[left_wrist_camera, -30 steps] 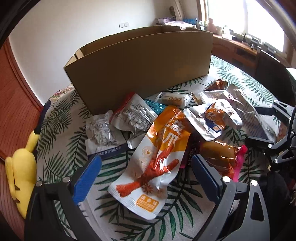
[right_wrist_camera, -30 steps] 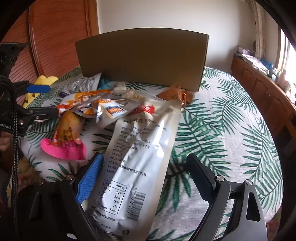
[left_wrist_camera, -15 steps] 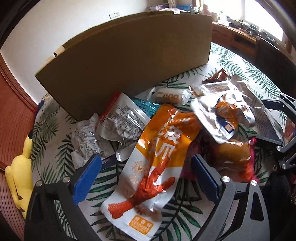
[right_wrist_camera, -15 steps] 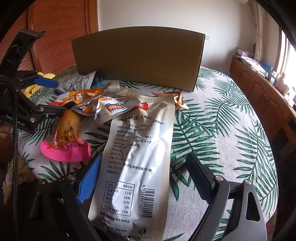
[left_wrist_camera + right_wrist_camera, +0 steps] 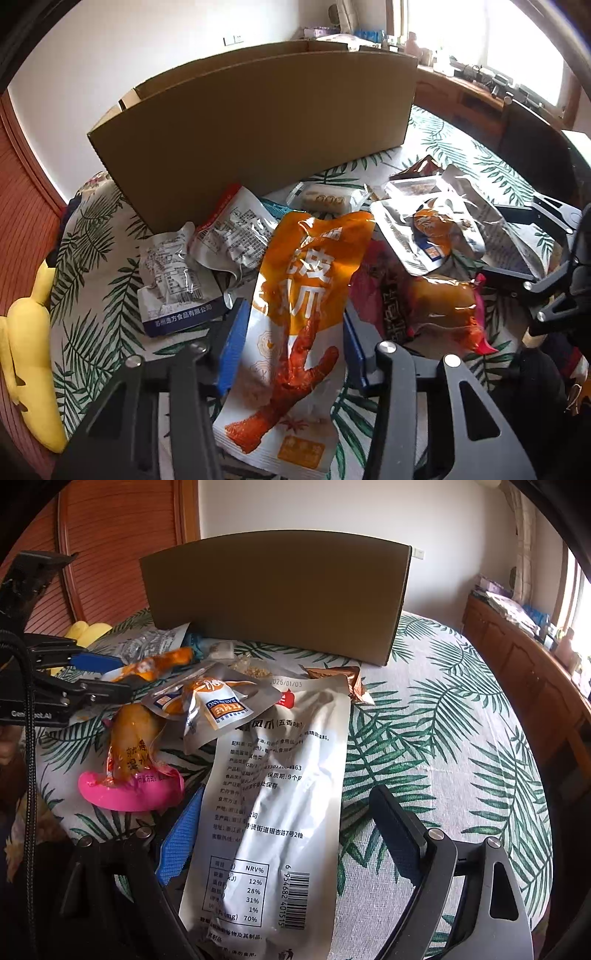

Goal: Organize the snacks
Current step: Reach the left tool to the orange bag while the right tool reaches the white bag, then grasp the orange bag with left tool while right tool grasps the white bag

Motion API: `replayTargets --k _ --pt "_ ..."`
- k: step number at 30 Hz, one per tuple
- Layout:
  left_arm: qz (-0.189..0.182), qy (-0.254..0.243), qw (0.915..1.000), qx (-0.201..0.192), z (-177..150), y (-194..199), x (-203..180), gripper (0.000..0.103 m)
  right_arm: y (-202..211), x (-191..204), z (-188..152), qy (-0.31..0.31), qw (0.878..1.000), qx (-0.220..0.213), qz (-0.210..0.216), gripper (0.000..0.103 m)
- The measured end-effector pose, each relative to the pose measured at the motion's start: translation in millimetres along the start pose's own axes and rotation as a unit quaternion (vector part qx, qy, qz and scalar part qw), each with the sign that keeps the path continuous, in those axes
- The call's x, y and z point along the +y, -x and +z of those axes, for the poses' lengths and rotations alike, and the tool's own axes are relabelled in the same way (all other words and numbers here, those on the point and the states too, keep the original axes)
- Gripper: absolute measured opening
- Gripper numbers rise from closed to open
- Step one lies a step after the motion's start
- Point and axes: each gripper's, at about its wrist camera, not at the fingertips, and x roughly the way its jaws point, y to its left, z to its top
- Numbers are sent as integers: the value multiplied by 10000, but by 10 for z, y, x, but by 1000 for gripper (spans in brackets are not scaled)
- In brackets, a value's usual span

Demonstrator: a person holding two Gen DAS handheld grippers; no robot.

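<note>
My left gripper point(image 5: 291, 343) is shut on the orange chicken-feet snack bag point(image 5: 299, 317), its blue pads pressing both sides of the bag. A tall cardboard box point(image 5: 258, 118) stands behind the snack pile; it also shows in the right wrist view point(image 5: 277, 590). My right gripper point(image 5: 288, 834) is open, its fingers on either side of a large silver snack bag point(image 5: 277, 812) that lies flat on the table. The left gripper shows at the left of the right wrist view point(image 5: 99, 675).
Several more snacks lie in the pile: silver packets point(image 5: 221, 236), a pink-edged orange pack point(image 5: 439, 306) point(image 5: 129, 768), a brown wrapper point(image 5: 340, 679). A yellow plush toy point(image 5: 26, 354) lies at the left table edge. A leaf-print cloth point(image 5: 443, 738) covers the table.
My left gripper has closed on the orange bag and pulled back a little from the box. My right gripper has stayed open over the silver bag, shifting slightly.
</note>
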Motion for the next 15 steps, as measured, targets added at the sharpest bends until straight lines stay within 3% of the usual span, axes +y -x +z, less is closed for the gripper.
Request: replayTargets --k 6,9,10,15 --pt "-32 225 9994 -248 -54 112 116 44 20 -128 -7 -100 9999 12 57 86" --pt "-35 396 9985 -383 -82 189 128 44 26 -148 0 -54 10000 14 77 77" --pt "-45 448 9981 -422 -99 206 130 44 32 -148 6 -20 10000 13 70 69" --pt "-88 643 9965 -526 -151 222 157 44 31 -180 16 12 9999 42 131 66"
